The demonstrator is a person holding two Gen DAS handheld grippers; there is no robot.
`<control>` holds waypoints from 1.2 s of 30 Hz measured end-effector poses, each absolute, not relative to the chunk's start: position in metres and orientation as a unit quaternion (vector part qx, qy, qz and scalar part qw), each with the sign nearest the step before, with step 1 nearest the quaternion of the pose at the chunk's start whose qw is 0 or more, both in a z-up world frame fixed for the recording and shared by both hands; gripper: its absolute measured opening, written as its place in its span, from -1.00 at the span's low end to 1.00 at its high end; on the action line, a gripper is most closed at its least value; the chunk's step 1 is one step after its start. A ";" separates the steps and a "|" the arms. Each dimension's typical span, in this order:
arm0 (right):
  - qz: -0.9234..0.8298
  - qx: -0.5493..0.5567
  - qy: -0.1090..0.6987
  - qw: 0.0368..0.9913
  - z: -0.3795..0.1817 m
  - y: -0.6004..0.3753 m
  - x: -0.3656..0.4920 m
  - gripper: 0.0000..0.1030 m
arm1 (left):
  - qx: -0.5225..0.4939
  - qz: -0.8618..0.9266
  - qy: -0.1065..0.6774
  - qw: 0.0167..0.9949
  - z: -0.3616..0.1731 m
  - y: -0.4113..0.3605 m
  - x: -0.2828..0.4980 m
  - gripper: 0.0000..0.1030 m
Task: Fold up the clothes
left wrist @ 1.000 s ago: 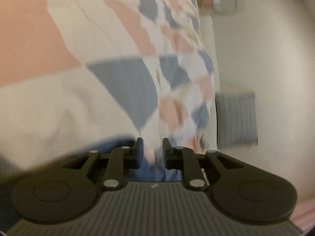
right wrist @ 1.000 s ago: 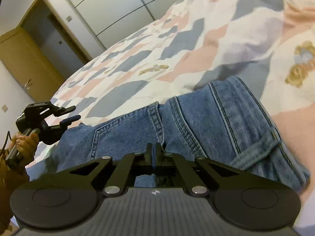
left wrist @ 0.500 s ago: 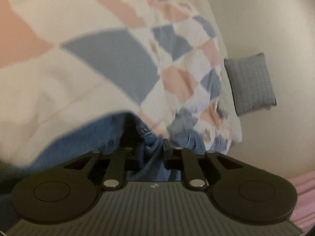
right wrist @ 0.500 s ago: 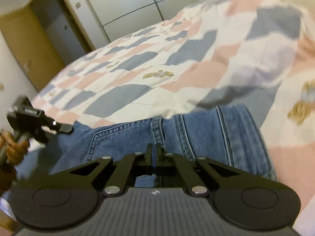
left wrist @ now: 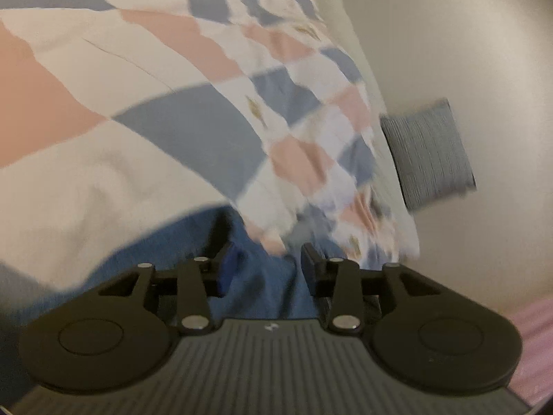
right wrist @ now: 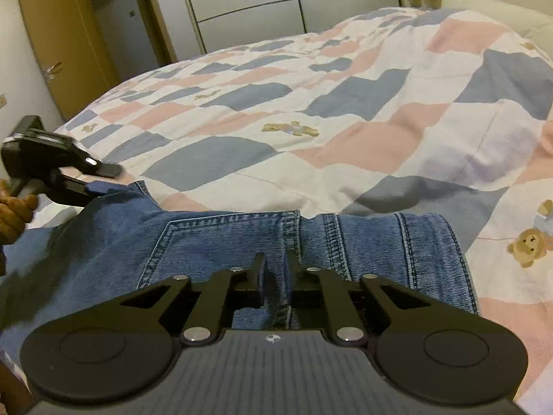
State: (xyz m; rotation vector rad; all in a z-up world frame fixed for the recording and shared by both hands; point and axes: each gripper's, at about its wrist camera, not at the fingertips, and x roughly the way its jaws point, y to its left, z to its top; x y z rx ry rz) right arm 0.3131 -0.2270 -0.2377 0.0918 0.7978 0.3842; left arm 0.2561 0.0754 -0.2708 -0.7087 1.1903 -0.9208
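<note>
Jeans (right wrist: 214, 242) spread flat on patchwork quilt (right wrist: 311, 131), waistband and back pocket toward 6 o'clock of right wrist view. Right gripper (right wrist: 274, 264) just parted a little, narrow gap, denim seam between the fingers, pads not pressing. Left gripper (left wrist: 266, 263) at 9 o'clock of that view, just opened wider, over a denim edge, fabric loose between the fingers. Grey cushion (left wrist: 428, 152) at 3 o'clock in left wrist view, on pale floor.
</note>
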 end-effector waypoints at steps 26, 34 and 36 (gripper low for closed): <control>0.195 0.077 0.378 0.902 -0.242 -0.232 0.313 -0.54 | -0.229 -0.382 0.511 0.736 -0.288 0.028 0.271 -0.84; 0.193 0.071 0.383 0.901 -0.245 -0.227 0.316 -0.53 | -0.213 -0.354 0.467 0.782 -0.274 0.035 0.275 -0.95; 0.195 0.068 0.380 0.902 -0.242 -0.227 0.313 -0.45 | -0.223 -0.353 0.449 0.790 -0.259 0.047 0.266 -0.94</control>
